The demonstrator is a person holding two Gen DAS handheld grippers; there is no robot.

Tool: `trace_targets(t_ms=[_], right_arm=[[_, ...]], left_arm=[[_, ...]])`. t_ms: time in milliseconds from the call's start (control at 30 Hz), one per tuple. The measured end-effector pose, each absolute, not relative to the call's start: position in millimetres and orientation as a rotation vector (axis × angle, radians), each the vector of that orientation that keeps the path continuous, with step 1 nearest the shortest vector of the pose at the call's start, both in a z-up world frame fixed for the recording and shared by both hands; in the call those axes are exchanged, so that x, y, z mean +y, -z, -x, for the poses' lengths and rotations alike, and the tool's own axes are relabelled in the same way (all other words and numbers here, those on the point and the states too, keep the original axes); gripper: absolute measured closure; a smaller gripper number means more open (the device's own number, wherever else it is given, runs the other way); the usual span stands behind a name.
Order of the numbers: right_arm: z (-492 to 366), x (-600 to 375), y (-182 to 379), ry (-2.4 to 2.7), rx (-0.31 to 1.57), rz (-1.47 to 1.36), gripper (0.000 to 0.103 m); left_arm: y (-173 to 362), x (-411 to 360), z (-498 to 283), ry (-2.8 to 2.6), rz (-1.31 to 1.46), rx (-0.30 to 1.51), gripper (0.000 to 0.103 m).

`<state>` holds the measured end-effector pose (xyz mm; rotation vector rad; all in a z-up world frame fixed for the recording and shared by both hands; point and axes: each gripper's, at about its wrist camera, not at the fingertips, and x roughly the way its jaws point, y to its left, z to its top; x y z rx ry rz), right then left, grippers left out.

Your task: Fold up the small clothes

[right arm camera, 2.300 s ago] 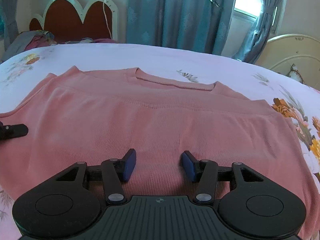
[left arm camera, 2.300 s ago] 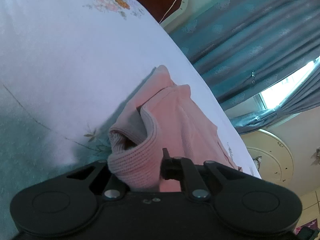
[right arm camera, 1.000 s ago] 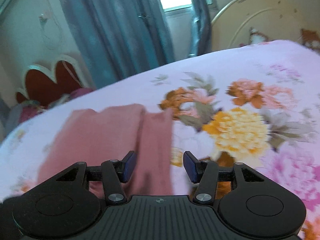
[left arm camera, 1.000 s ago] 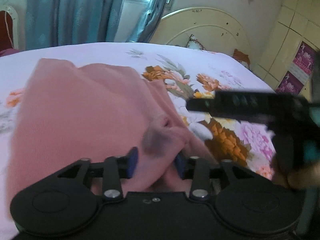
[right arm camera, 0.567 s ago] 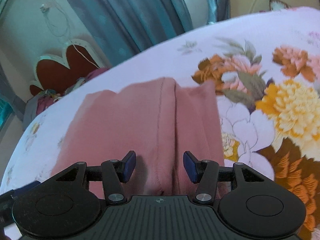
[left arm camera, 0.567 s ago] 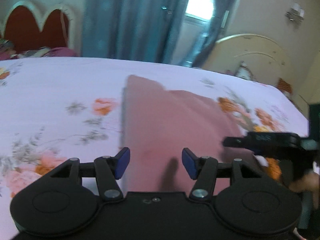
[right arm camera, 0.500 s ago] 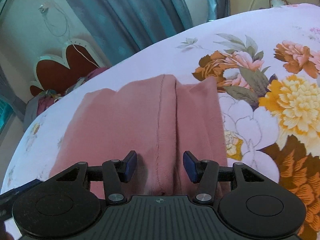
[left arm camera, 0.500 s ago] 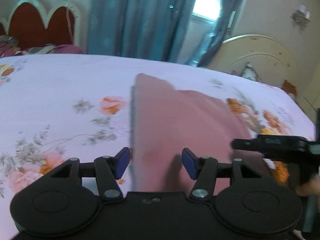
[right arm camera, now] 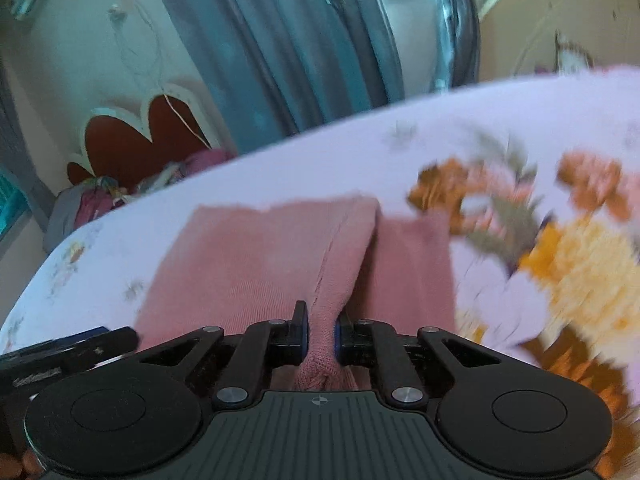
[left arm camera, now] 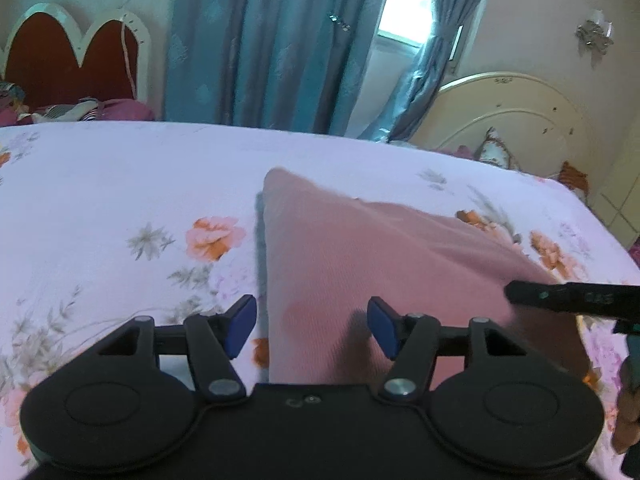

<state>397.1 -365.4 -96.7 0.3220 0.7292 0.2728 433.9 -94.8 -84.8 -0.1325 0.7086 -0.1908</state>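
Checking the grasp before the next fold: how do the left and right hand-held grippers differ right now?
The left hand-held gripper is open, holding nothing, above the pink top's left edge. The right hand-held gripper is shut on a raised ridge of the top. Both have blue pads and are over the floral bedsheet.

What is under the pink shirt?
The flowery bedsheet lies under the pink shirt. The part beneath it is covered. The right gripper pinches its edge.

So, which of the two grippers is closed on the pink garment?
The right gripper: it pinches a fold of the pink garment. The left gripper is open, holding nothing.
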Motion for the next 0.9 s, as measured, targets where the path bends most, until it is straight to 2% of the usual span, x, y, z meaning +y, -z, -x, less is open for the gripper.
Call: trace_targets(t_ms=[100, 233, 433, 600, 900], right_arm=[[-388.1, -375.8, 101.4, -0.236, 0.756, -0.294, 0.093], [-382.8, -378.0, 140.0, -0.168, 0.838, -0.271, 0.092], [-370.9, -387.6, 117.3, -0.145, 0.802, -0.298, 0.083], [-346.0, -388.9, 107.6, -0.163, 0.822, -0.304, 0.083], [-318.7, -385.3, 125.4, -0.127, 0.859, -0.268, 0.082]], left_arm=[[90.7, -103.1, -432.6, 0.221, 0.121, 0.727, 0.042], [110.6, -112.1, -432.8, 0.241, 0.102, 0.764, 0.039], [104.7, -106.1, -433.0, 0.234, 0.114, 0.773, 0.037], [107.0, -105.0, -432.8, 0.233, 0.122, 0.775, 0.038], [111.2, -110.3, -433.2, 0.229, 0.130, 0.774, 0.037]])
